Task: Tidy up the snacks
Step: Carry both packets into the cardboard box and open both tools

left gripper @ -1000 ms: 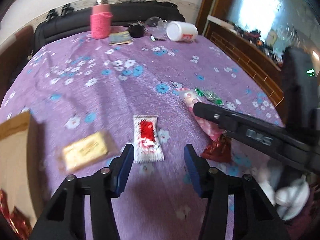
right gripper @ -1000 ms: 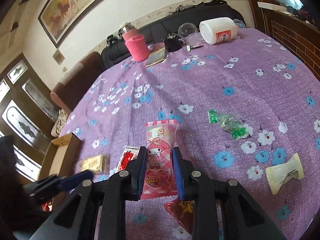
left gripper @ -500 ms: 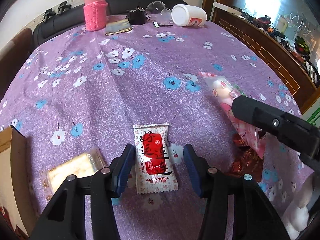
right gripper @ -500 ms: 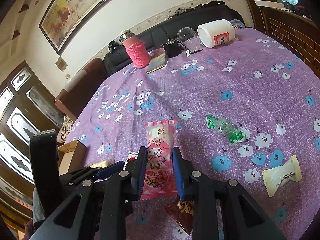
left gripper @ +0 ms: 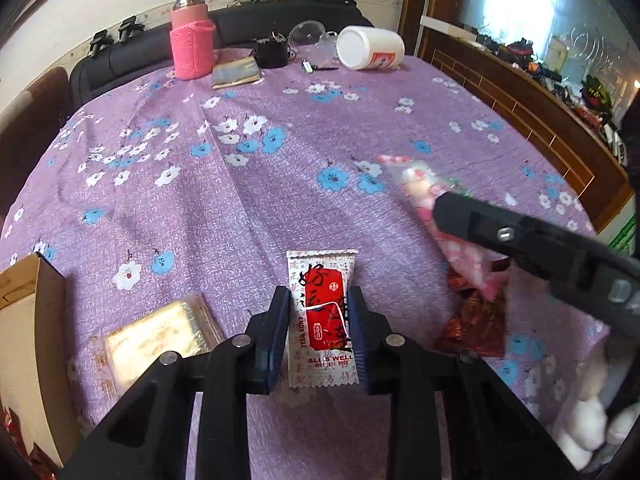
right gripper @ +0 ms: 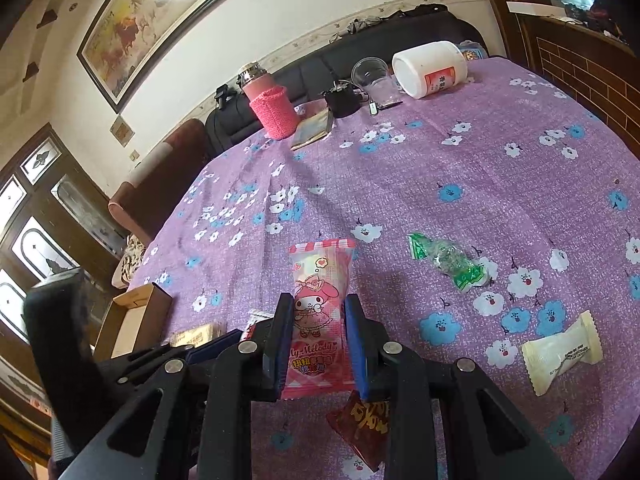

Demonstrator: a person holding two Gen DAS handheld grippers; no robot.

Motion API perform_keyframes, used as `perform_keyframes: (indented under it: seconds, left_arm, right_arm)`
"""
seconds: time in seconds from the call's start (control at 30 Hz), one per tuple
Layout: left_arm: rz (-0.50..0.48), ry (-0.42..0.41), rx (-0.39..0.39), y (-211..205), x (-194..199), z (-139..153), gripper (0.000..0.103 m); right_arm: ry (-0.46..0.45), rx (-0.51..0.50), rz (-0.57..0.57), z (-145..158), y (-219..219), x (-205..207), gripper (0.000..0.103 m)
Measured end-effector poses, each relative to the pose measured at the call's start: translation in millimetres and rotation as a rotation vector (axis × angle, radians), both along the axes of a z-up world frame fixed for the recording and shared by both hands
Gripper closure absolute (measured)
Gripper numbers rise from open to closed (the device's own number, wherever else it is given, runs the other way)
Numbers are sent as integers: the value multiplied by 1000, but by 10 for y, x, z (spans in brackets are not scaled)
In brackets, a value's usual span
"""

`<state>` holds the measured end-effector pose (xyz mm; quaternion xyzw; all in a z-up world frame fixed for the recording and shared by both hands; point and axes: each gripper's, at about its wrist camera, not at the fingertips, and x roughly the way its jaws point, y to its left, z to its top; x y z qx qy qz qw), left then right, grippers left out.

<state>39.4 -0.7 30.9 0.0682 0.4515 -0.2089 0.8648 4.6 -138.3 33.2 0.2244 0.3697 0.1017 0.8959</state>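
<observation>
My left gripper [left gripper: 319, 300] is shut on a white and red snack packet [left gripper: 322, 316] near the table's front edge. My right gripper [right gripper: 316, 308] is shut on a pink My Melody packet [right gripper: 318, 312] held above the purple floral tablecloth [right gripper: 460, 184]; the packet also shows blurred in the left wrist view [left gripper: 432, 208]. A yellow wafer packet [left gripper: 156, 336], a dark red packet [left gripper: 476, 320], a green candy [right gripper: 448, 260] and a cream candy [right gripper: 560, 352] lie on the cloth. A cardboard box [left gripper: 24, 344] stands at the left edge.
At the far side stand a pink-sleeved flask [left gripper: 191, 36], a white jar on its side [left gripper: 370, 48], a clear cup [right gripper: 370, 74], a small black object [left gripper: 272, 52] and a flat booklet [left gripper: 236, 74]. A wooden cabinet [left gripper: 520, 92] runs along the right.
My left gripper has closed its fingers on the white and red packet. My right gripper, still holding the pink packet, has shifted slightly.
</observation>
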Motion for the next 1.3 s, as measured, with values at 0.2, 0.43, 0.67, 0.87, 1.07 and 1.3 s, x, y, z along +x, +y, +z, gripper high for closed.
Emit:
perform_keyframes:
  seconds: [0.2, 0.43, 0.67, 0.87, 1.07, 1.3]
  left_arm:
    - [25, -3, -92, 217, -174, 227, 76]
    - [137, -38, -171, 1008, -410, 541, 75]
    - [317, -68, -149, 2087, -452, 637, 75]
    - [452, -36, -171, 2855, -362, 497, 75]
    - [512, 28, -193, 3235, -243, 290, 75]
    - [535, 79, -225, 3418, -152, 105, 75]
  right_arm:
    - [-23, 13, 19, 20, 28, -23, 76]
    - [-28, 10, 50, 1, 165, -25, 76]
    - [-18, 33, 131, 204, 580, -144, 76]
    - [-5, 28, 308, 496, 1408, -133, 75]
    - [60, 37, 468, 558, 2332, 31, 75]
    - [147, -51, 516, 225, 3130, 297, 75]
